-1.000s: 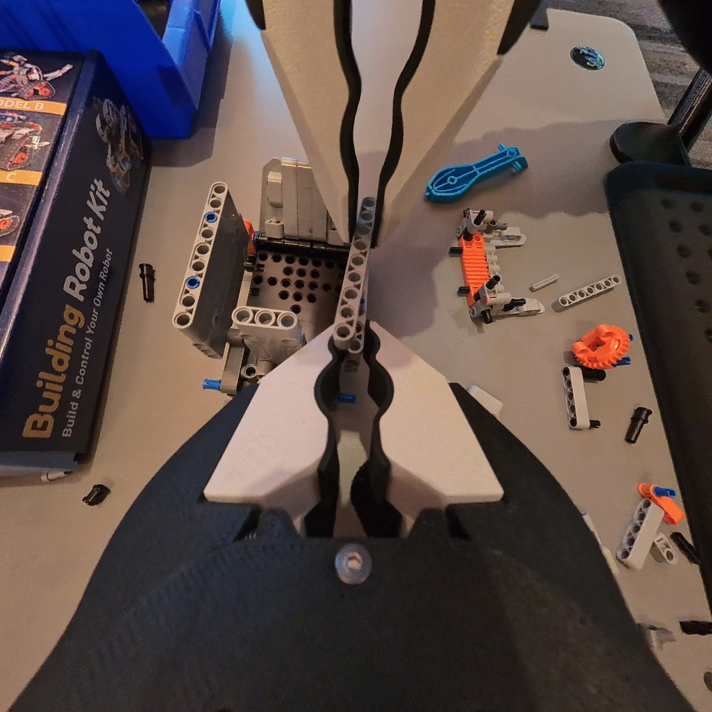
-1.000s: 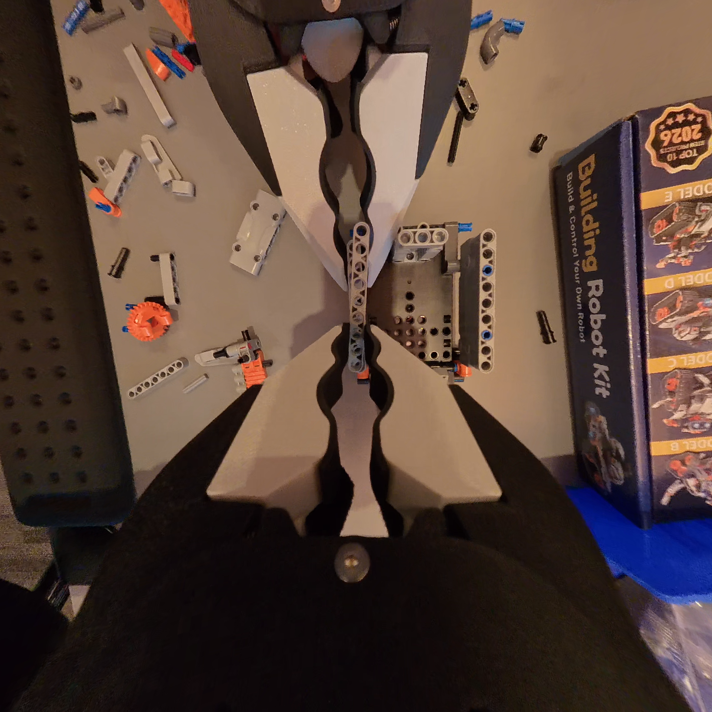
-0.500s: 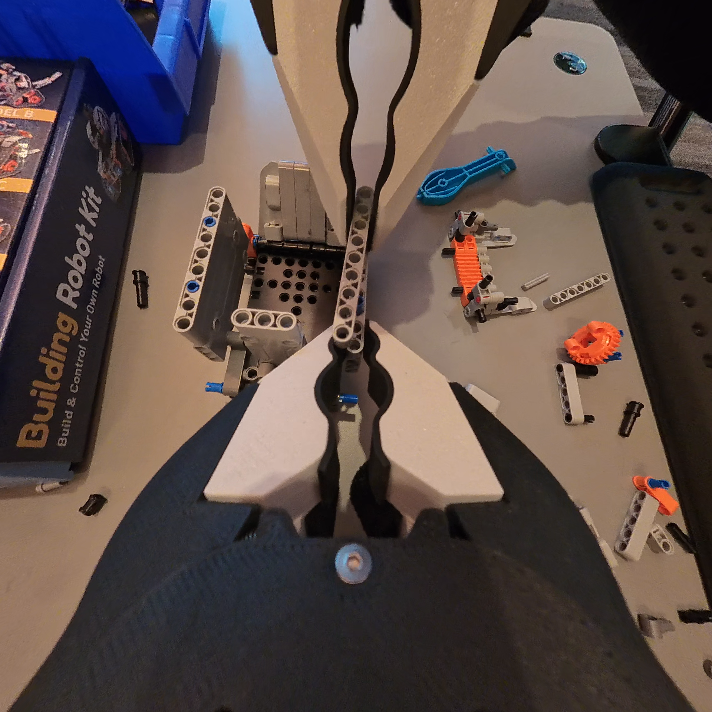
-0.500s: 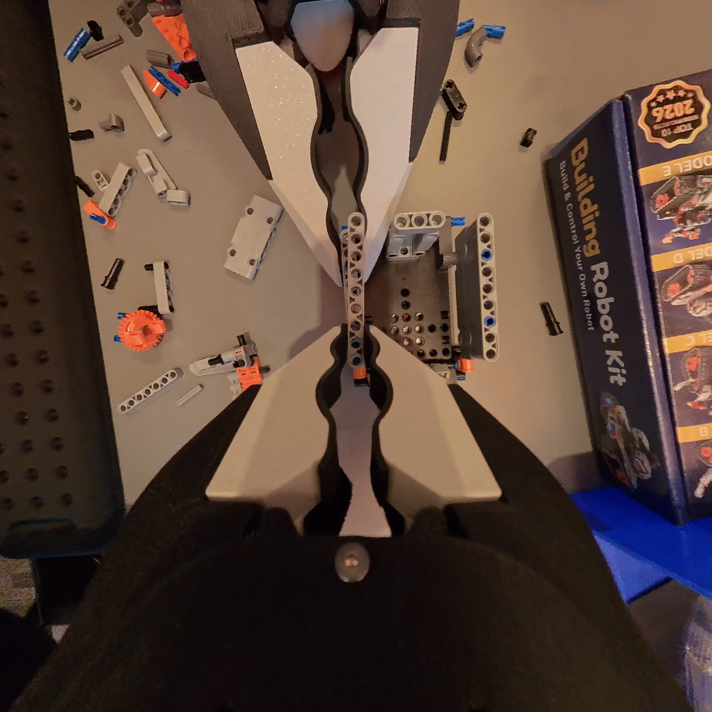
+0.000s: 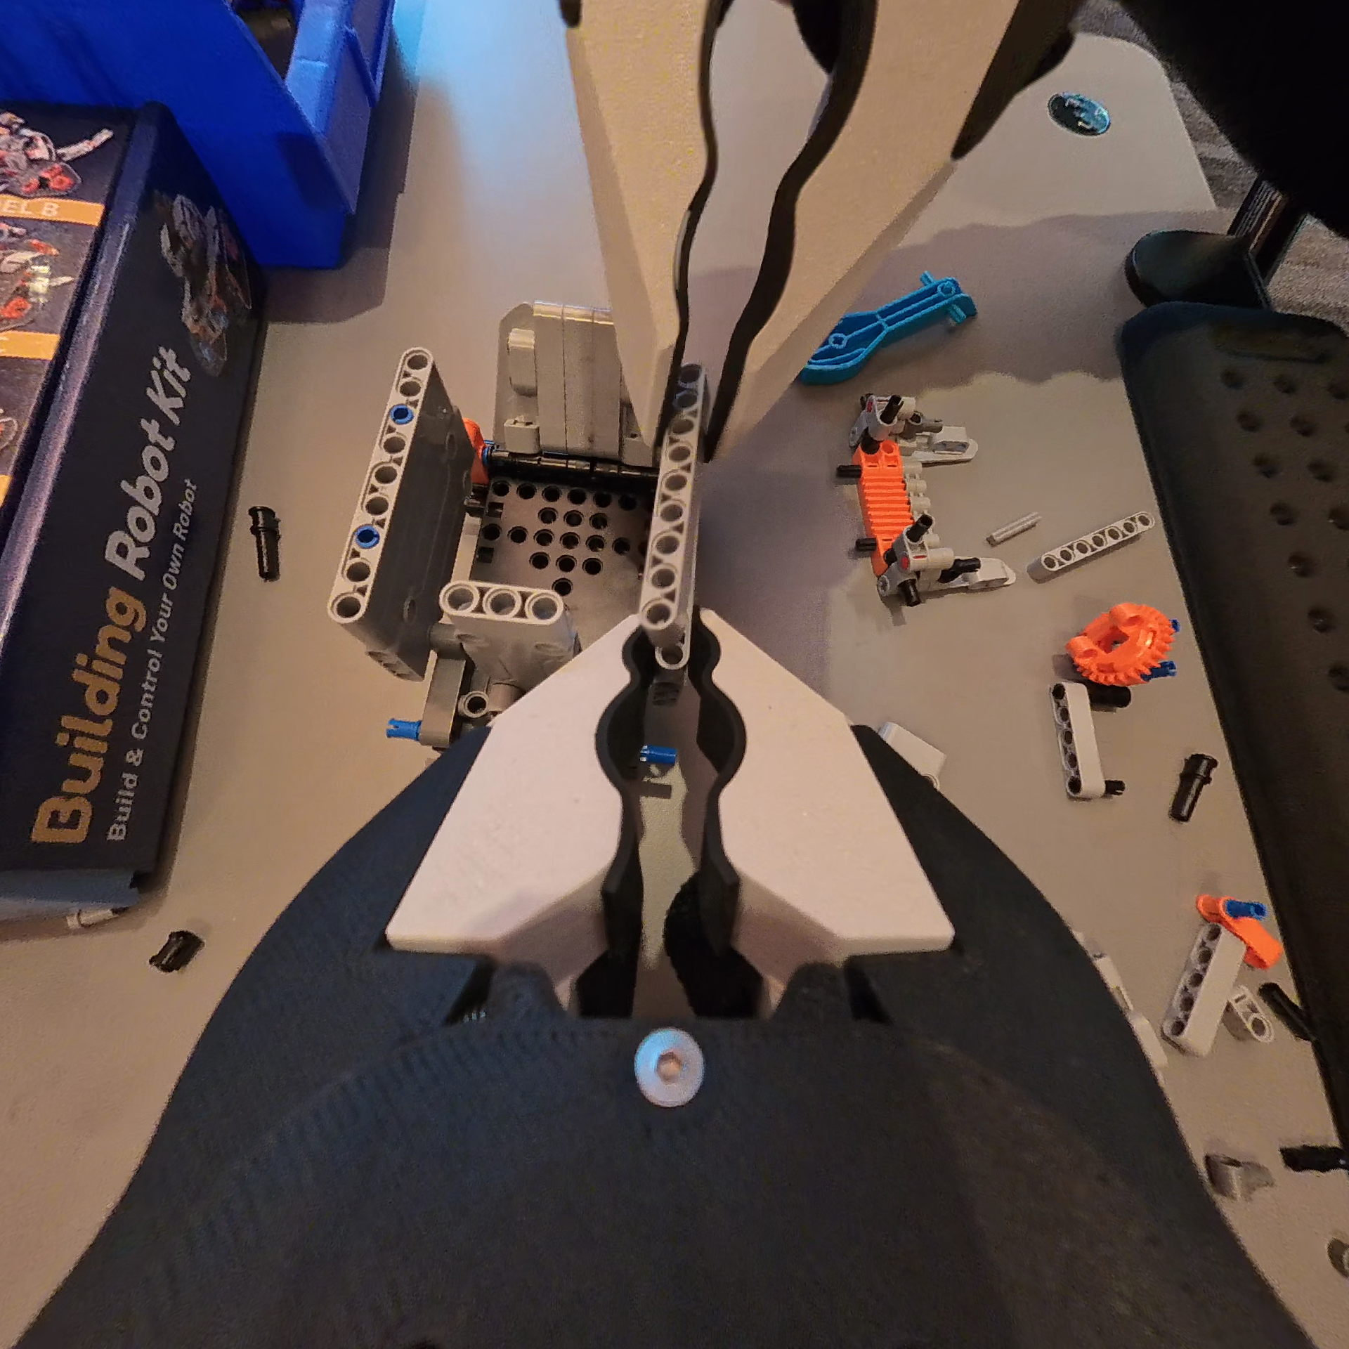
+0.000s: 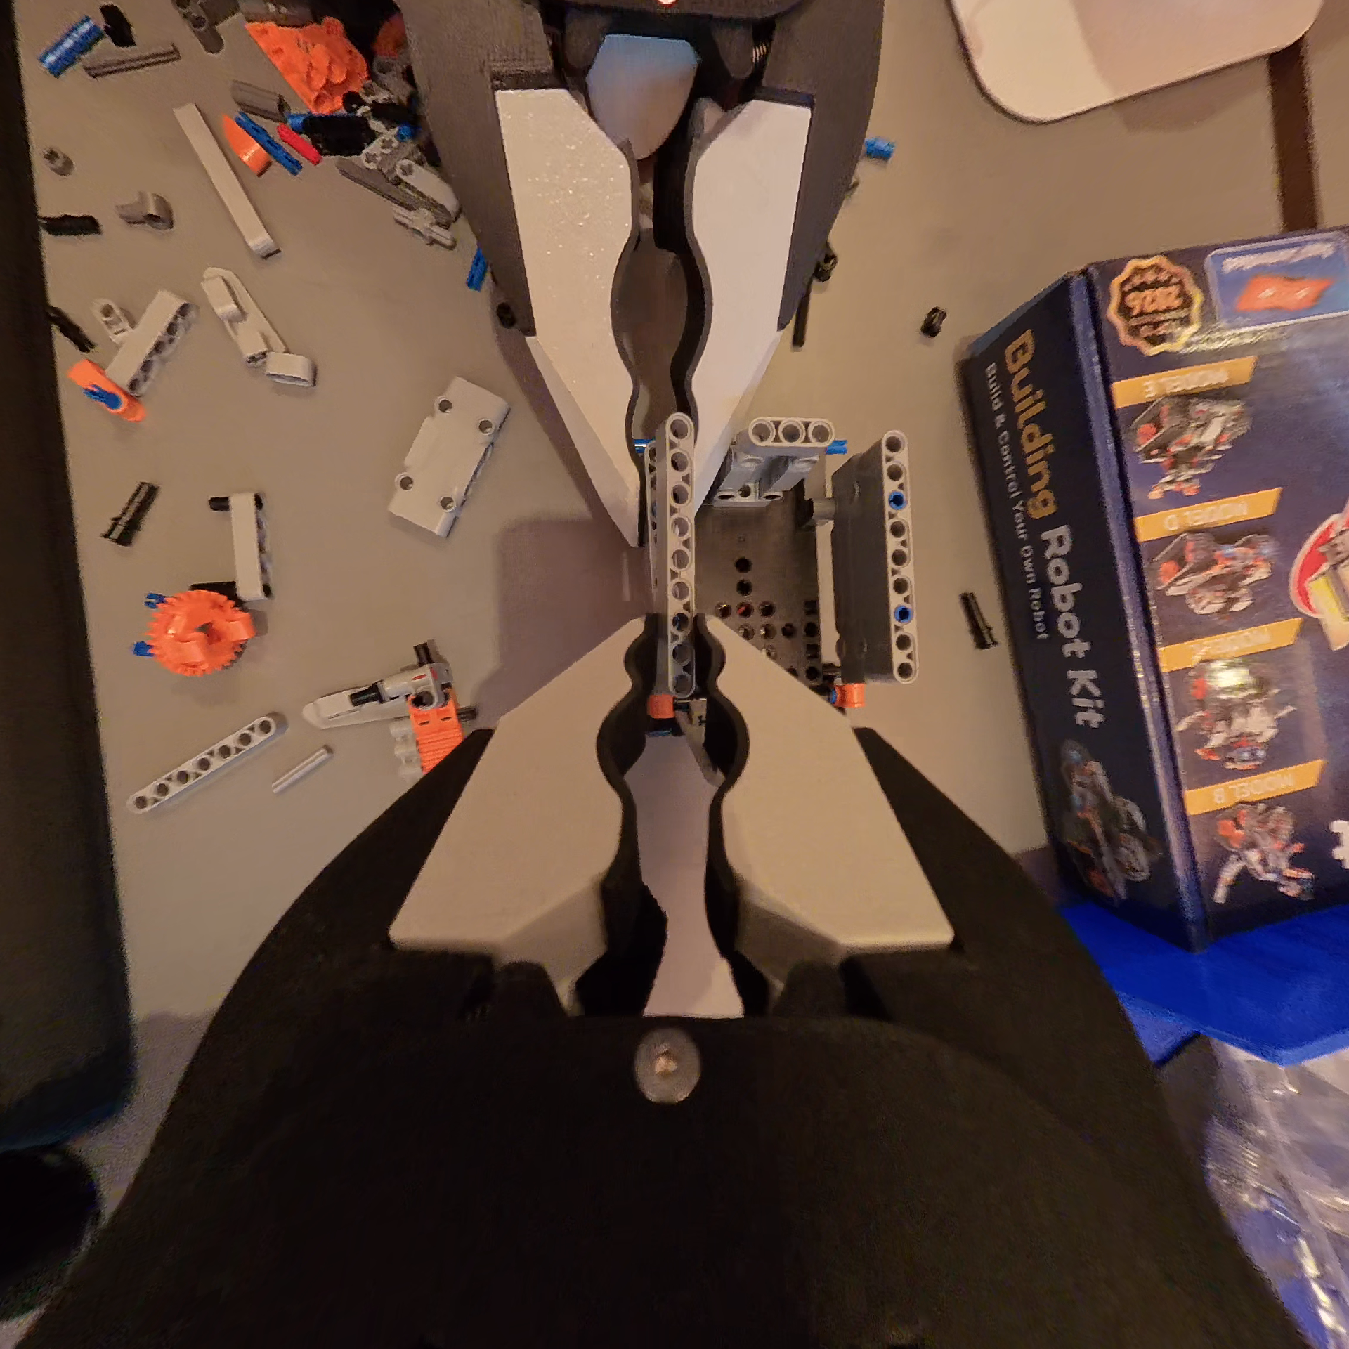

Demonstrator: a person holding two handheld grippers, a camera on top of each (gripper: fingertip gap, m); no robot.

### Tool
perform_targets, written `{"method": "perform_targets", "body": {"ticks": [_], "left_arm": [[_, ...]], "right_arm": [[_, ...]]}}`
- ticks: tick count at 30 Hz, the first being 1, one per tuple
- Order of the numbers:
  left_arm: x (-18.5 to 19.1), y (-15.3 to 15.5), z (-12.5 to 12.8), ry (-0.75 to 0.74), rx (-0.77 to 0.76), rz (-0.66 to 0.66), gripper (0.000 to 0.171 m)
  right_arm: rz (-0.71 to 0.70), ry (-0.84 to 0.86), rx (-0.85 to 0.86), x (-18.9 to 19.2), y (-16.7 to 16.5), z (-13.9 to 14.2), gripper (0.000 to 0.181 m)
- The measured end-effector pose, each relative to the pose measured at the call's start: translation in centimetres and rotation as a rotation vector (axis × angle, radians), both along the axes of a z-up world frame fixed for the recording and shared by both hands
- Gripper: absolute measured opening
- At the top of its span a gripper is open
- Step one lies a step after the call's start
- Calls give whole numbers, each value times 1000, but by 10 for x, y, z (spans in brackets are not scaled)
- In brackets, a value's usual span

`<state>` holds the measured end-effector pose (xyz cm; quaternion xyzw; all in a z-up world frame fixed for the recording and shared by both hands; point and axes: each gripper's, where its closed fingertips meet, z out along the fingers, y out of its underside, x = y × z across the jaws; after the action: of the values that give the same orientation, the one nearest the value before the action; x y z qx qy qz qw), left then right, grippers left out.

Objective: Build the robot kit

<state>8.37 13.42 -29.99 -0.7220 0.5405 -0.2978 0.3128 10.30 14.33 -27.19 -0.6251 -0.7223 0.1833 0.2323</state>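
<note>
A long grey beam with a row of holes (image 5: 675, 511) stands on edge along the side of a grey block assembly (image 5: 562, 533) that has a dark perforated plate and a second holed beam. My left gripper (image 5: 668, 635) is shut on the beam's near end. My right gripper (image 5: 690, 445) faces it from the far side and pinches the other end. In the right wrist view the beam (image 6: 680, 540) runs from my right gripper (image 6: 673, 628) up to the left gripper (image 6: 660, 511), with the assembly (image 6: 759, 569) just to its right.
A dark blue kit box (image 5: 109, 511) lies left of the assembly, with a blue bin (image 5: 219, 109) behind it. Loose parts lie to the right: a teal tool (image 5: 887, 328), an orange and grey piece (image 5: 898, 504) and an orange gear (image 5: 1120, 642). A black perforated pad (image 5: 1255, 584) borders the table's right side. My right fingertips sit around 4 centimetres from my left ones. Both grippers' tips are roughly 15 centimetres from the orange gear (image 5: 1120, 642). The right camera catches it too, in the right wrist view (image 6: 193, 621).
Both grippers keep their hold on the beam. The right gripper has tipped up steeper and looms larger in the left wrist view. The beam stays beside the assembly.
</note>
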Motion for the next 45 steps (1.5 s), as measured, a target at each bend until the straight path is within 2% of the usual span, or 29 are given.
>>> {"method": "perform_targets", "body": {"ticks": [9,15,20,24,29,33,37,41,42,43,45], "left_arm": [[-1,0,-1,-1,-1,-3,6],[0,0,-1,-1,-4,7,5],[0,0,0,1,-6,14,4],[0,0,0,6,0,9,4],[0,-1,-1,19,22,-1,5],[0,-1,-1,24,23,-6,4],[-1,-1,-2,24,17,-7,5],[0,0,-1,8,26,-8,5],[1,-1,0,9,32,-13,5],[1,-2,0,12,35,-16,5],[3,-2,0,13,38,-19,5]], "right_arm": [[0,1,366,1,0,-1,7],[-40,-71,497,1,1,-1,7],[-83,-81,382,2,2,-3,6],[-87,-85,226,2,2,-4,6],[3,-140,79,2,0,-6,6],[84,-255,35,3,-3,-9,5],[105,-329,-62,3,-4,-10,6],[47,-326,-64,3,-1,-8,7],[25,-307,-57,2,0,-4,20],[12,-268,-53,-1,-1,2,24],[23,-189,-35,-13,-6,13,17]]}}
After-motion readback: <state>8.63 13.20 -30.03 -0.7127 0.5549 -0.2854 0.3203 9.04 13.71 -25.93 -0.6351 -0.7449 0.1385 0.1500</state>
